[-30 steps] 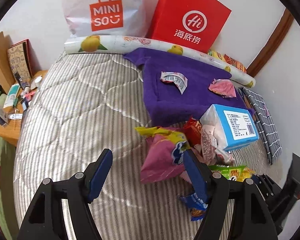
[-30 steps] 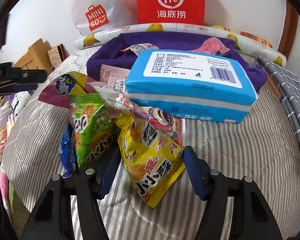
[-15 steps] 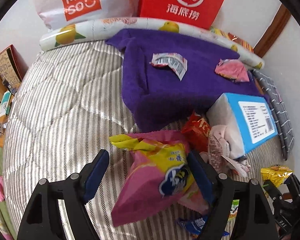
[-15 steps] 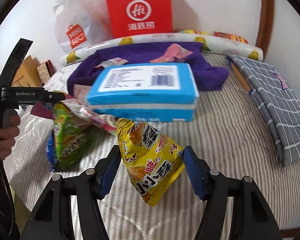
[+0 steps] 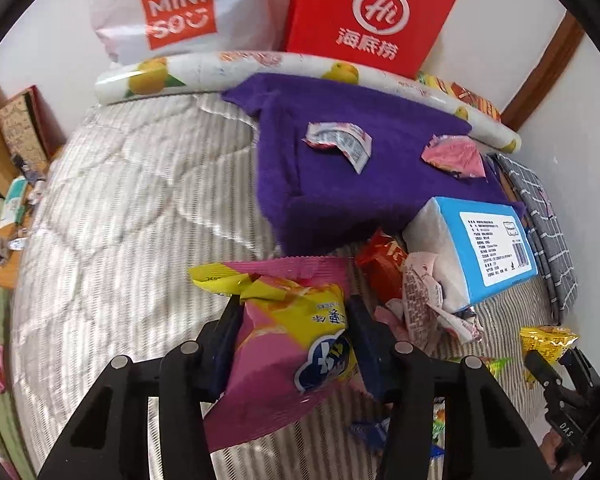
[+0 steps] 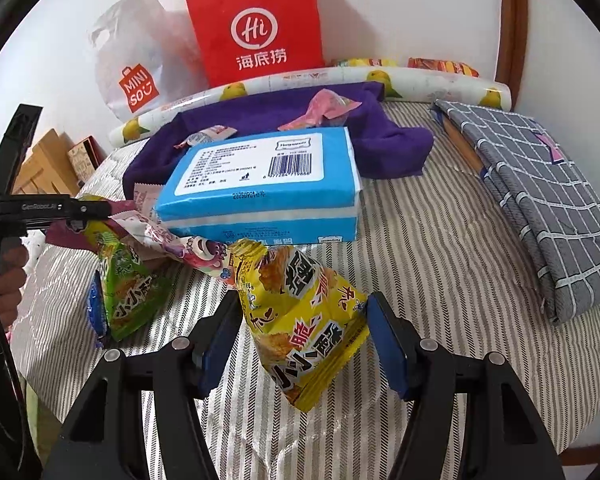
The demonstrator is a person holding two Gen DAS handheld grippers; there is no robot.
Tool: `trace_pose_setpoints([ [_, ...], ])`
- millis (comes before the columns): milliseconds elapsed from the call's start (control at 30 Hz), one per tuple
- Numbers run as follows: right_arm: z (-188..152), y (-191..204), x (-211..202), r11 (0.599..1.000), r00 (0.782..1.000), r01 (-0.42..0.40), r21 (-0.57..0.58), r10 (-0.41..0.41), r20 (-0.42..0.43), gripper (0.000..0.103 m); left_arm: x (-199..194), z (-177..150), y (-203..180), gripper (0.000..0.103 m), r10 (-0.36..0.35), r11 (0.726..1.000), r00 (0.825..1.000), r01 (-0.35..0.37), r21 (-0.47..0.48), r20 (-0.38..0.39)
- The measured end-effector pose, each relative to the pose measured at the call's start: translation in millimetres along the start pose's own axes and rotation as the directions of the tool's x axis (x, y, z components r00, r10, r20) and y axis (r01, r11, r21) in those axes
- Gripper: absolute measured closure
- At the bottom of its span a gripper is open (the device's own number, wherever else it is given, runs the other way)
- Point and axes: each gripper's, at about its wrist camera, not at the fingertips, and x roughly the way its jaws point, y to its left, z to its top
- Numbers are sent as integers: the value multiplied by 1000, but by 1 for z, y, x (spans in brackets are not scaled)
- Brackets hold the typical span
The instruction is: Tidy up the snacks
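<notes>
Yellow snack bag (image 6: 300, 320) long axis upright, crimp topmost.

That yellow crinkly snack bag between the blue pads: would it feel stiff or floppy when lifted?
Probably floppy: the yellow foil snack bag hangs creased and puffed between the right gripper pads. Likely light for its size, since it looks mostly air. Its glossy film may be slippery, so it could slide if the grip loosened.
</notes>
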Motion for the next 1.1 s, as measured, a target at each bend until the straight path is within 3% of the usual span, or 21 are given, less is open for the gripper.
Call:
trace_pose_setpoints([
  [333, -2, -9, -18, 997, 1000, 17, 75, -18, 13, 40, -35, -18, 5, 55, 5, 1000, 999, -5, -7, 40],
  [600, -1, -13, -37, 994, 999, 13, 108, -18, 46, 40, -56, -27, -15, 54, -52, 998, 997, 51, 27, 63],
  [1100, -2, -20, -50, 991, 997, 18, 131, -27, 69, 40, -73, -31, -49, 54, -99, 991, 991, 90, 101, 87],
])
